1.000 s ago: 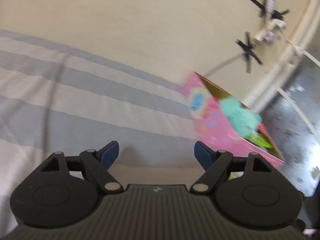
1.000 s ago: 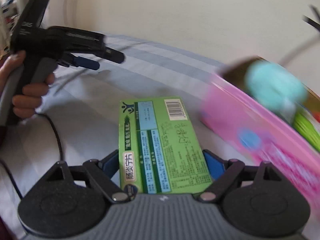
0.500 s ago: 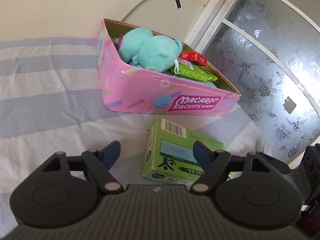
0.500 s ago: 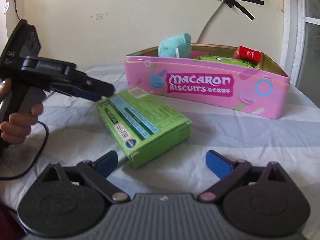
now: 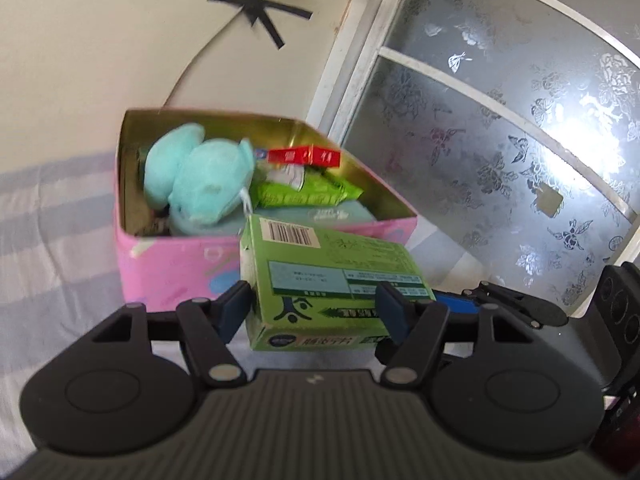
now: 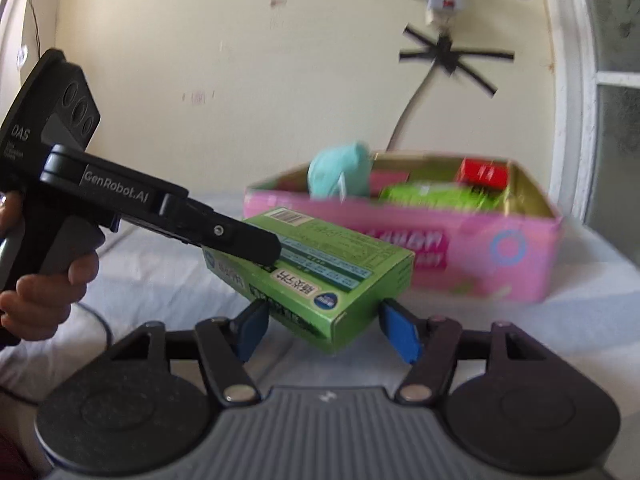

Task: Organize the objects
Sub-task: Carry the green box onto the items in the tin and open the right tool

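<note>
Behind green box (image 5: 328, 280), tin (image 5: 168, 276) lettering seemingly hidden.

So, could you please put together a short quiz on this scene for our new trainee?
1. What colour is the plush toy in the pink tin? A) red B) turquoise C) yellow
2. True or false: the pink tin is closed with a lid.
3. Fill in: seen from each wrist camera, the ____ sits between the fingers of the left claw and of the right claw.
Key: 1 B; 2 false, the tin is open on top; 3 green box.
</note>
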The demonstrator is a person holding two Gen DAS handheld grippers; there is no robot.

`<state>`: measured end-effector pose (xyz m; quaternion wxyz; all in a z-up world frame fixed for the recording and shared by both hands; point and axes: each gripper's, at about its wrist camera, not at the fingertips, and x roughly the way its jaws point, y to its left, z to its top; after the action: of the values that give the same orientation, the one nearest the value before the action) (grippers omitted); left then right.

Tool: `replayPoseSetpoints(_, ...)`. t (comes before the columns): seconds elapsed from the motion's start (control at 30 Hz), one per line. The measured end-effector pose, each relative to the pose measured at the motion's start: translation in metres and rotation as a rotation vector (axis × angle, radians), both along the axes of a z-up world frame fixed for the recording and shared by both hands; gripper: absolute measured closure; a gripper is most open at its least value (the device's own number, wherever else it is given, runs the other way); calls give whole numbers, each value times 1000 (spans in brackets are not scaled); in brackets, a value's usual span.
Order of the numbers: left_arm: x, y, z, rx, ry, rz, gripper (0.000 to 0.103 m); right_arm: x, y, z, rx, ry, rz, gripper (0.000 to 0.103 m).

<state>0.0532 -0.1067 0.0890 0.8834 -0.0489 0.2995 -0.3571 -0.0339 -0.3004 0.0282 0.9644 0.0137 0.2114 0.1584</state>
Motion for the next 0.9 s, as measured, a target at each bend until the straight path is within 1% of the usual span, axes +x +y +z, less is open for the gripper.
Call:
replayPoseSetpoints(0.07, 9, -10, 10, 0, -30, -2, 32, 10, -10, 15, 18, -22, -12, 40)
replayPoseSetpoints(0.1, 17, -17, 12, 4, -27, 2, 32, 18, -14, 21, 18, -15, -17, 40)
replayPoseSetpoints(0.2, 42, -25, 11, -12, 30, 31, 32, 45, -21, 32, 15, 14, -30, 40)
replayPoseSetpoints(0.3, 65, -24, 8, -37, 95, 55, 31, 69, -19, 38, -24, 30, -16, 40)
replayPoseSetpoints(0.4, 83, -25, 9, -37, 119, 78, 32, 93, -18, 39, -33, 68, -1, 39)
replayPoseSetpoints(0.5, 101, -30, 12, -6, 122, 101, 31, 115, -14, 38, -41, 94, 0, 40)
replayPoseSetpoints(0.63, 131, -38, 20, 19, 122, 128, 31, 149, -8, 39, -51, 121, -26, 41)
replayPoseSetpoints(0.73, 150, -50, 22, 40, 131, 144, 31, 178, -11, 42, -89, 128, -75, 41)
replayPoseSetpoints(0.8, 159, -60, 19, 66, 112, 151, 31, 197, -15, 40, -109, 144, -119, 40)
replayPoseSetpoints(0.87, 161, -67, 17, 81, 85, 172, 30, 211, -18, 36, -107, 174, -147, 38)
replayPoseSetpoints(0.9, 161, -69, 17, 83, 72, 176, 27, 213, -20, 35, -101, 173, -161, 36)
